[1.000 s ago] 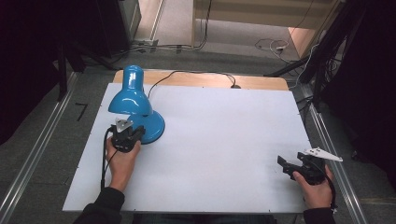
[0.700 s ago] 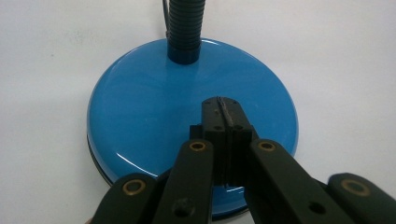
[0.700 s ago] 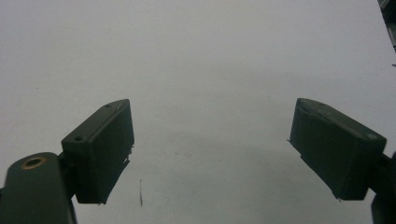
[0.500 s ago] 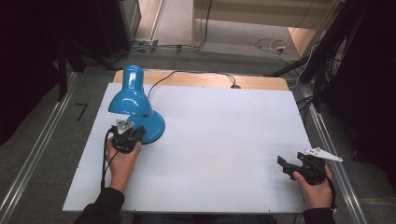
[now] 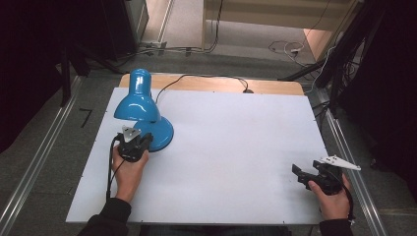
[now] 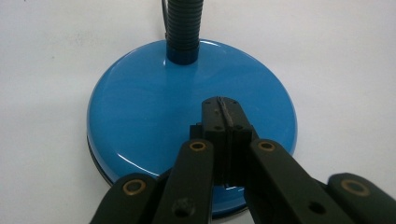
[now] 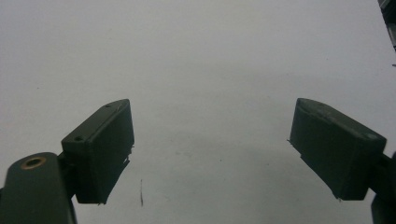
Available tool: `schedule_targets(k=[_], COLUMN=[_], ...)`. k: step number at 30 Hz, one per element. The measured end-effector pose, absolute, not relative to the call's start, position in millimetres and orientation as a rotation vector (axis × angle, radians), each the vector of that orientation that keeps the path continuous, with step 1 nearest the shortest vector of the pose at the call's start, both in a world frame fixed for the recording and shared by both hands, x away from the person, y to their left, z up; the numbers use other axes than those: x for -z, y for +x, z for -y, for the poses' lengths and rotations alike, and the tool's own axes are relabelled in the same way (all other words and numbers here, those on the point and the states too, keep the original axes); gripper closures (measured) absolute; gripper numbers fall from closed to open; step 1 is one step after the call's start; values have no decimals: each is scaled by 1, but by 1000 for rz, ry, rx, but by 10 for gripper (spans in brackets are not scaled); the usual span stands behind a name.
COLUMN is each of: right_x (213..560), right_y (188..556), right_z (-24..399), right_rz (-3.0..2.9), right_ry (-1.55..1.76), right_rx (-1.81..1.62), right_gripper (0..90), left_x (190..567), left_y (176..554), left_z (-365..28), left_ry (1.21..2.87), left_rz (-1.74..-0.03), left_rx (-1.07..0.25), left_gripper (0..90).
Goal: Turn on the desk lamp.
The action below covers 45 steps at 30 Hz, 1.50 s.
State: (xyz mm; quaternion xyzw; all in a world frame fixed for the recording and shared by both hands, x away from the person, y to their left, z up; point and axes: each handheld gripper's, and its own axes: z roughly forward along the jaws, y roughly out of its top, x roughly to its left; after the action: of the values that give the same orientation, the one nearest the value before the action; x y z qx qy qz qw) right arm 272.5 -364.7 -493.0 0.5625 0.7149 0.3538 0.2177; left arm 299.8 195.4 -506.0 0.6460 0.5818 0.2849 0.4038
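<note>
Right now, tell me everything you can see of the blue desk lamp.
The blue desk lamp stands upright at the far left of the white table. It has a glossy round base, a black ribbed gooseneck and a bell-shaped shade that looks like painted metal. A dark cord runs from it toward the table's far edge. The left tool, shut, rests its tip over the base.

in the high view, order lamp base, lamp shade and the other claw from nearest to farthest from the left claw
1. lamp base: right at the left claw, at its tip.
2. lamp shade: just beyond, toward the far left edge.
3. right claw: across the table, near right corner.
</note>
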Motion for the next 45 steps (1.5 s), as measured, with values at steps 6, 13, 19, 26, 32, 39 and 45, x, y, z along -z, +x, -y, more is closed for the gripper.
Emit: schedule_targets(k=[6,13,19,26,32,39,45], right_x=[493,493,493,493,492,492,491], right_y=[272,273,273,273,273,272,272], right_z=[365,365,365,366,367,368,368], right_rz=[-1978,-1978,-1977,-1976,-1972,-1968,-1970], right_ry=[1558,1559,1558,1558,1561,1565,1561], right_rx=[-981,-982,-982,-986,-988,-990,-993], right_gripper=[122,122,122,122,122,122,122], left_x=[506,507,508,504,500,498,495], left_y=[297,297,297,294,290,281,275], left_z=[-192,-194,-193,-186,-189,-189,-189], left_ry=[1662,1650,1644,1633,1611,1609,1595], left_rz=[-1459,-1461,-1444,-1420,-1420,-1423,-1422], left_rx=[-723,-714,-714,-690,-652,-627,-613], left_gripper=[900,900,873,785,602,460,397])
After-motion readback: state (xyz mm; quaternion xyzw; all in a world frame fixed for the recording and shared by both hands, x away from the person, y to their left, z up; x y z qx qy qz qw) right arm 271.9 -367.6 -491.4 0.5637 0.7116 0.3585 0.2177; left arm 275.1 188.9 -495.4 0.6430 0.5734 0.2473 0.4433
